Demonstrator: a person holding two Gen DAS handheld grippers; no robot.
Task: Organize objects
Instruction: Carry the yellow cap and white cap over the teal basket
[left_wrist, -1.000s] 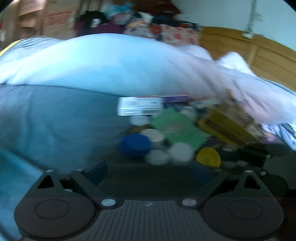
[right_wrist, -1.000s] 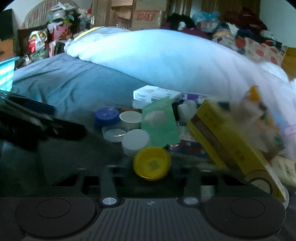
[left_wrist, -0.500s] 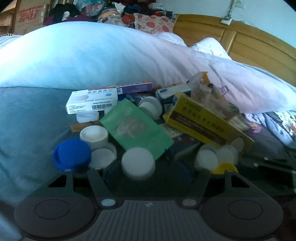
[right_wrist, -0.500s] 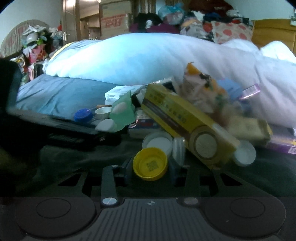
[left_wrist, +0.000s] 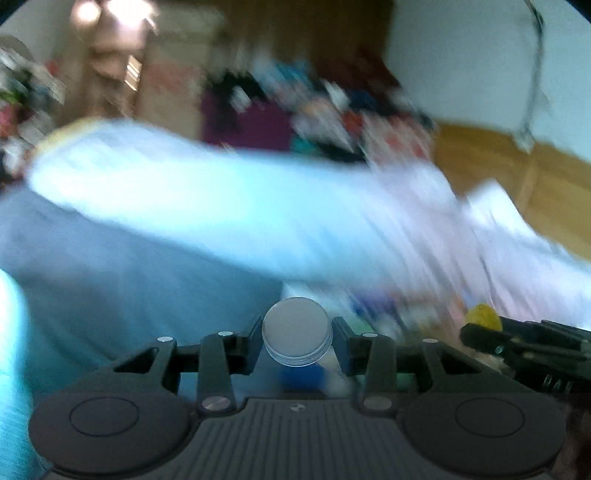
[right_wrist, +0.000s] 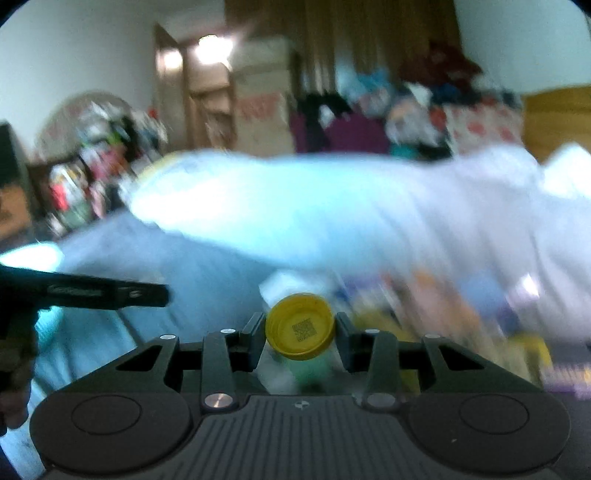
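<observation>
My left gripper (left_wrist: 296, 339) is shut on a white screw cap (left_wrist: 296, 331) and holds it up off the bed. My right gripper (right_wrist: 300, 332) is shut on a yellow cap (right_wrist: 300, 331) with a QR code inside it. The right gripper also shows at the right edge of the left wrist view (left_wrist: 524, 347), with the yellow cap (left_wrist: 482, 316) at its tip. The left gripper shows as a dark bar at the left of the right wrist view (right_wrist: 92, 291). The pile of caps and boxes (right_wrist: 424, 306) lies blurred below.
Both views are motion-blurred. A long pale blue pillow (left_wrist: 221, 206) lies across the blue bedsheet (left_wrist: 129, 288). A wooden headboard (left_wrist: 517, 173) is at the right. Cardboard boxes and clothes (right_wrist: 332, 118) are piled behind the bed.
My left gripper has closed on a white cap and lifted it. My right gripper has lifted with the yellow cap. Both have risen away from the pile.
</observation>
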